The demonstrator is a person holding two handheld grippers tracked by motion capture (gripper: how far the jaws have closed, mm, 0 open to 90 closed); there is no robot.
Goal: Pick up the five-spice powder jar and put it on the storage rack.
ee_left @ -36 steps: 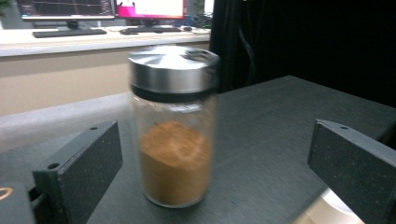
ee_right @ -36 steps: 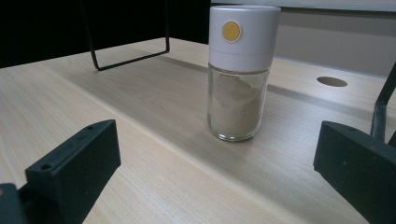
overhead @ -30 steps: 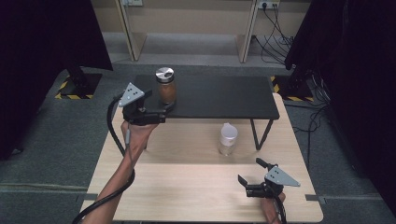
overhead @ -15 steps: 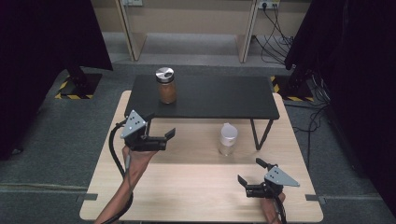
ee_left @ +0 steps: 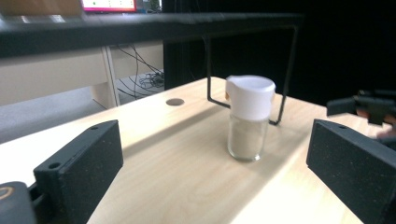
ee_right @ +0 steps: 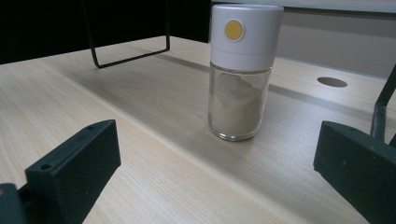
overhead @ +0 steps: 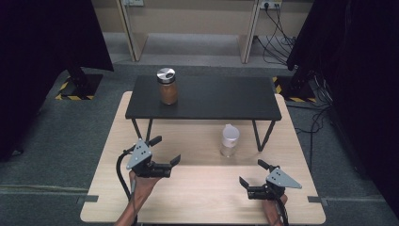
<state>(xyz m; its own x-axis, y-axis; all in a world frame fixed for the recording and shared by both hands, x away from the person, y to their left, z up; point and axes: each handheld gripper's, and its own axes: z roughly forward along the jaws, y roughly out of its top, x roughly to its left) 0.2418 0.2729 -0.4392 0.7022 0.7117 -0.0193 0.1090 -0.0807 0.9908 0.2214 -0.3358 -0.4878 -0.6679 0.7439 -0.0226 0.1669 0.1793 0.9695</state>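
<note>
A glass shaker with a white cap [overhead: 229,140] [ee_left: 248,116] [ee_right: 241,70], part full of pale powder, stands on the wooden table [overhead: 202,197] by the front edge of a low black shelf [overhead: 216,96]. On the shelf's left end stands a jar of brown powder with a silver lid [overhead: 167,86]. My left gripper [overhead: 165,150] [ee_left: 215,168] is open over the table's left side, its jaws toward the shaker. My right gripper [overhead: 251,173] [ee_right: 219,172] is open near the table's front right, also facing the shaker. Both hold nothing.
The shelf's thin black wire legs [overhead: 258,136] [ee_left: 289,70] stand beside the shaker. A round cable hole [ee_left: 174,101] [ee_right: 332,82] is cut in the tabletop. Cables [overhead: 277,19] lie on the floor behind the table, and black curtains hang at both sides.
My left gripper has drawn back from the brown jar on the shelf, down and toward the table's front left. The jar stays on the shelf. The right gripper has barely moved.
</note>
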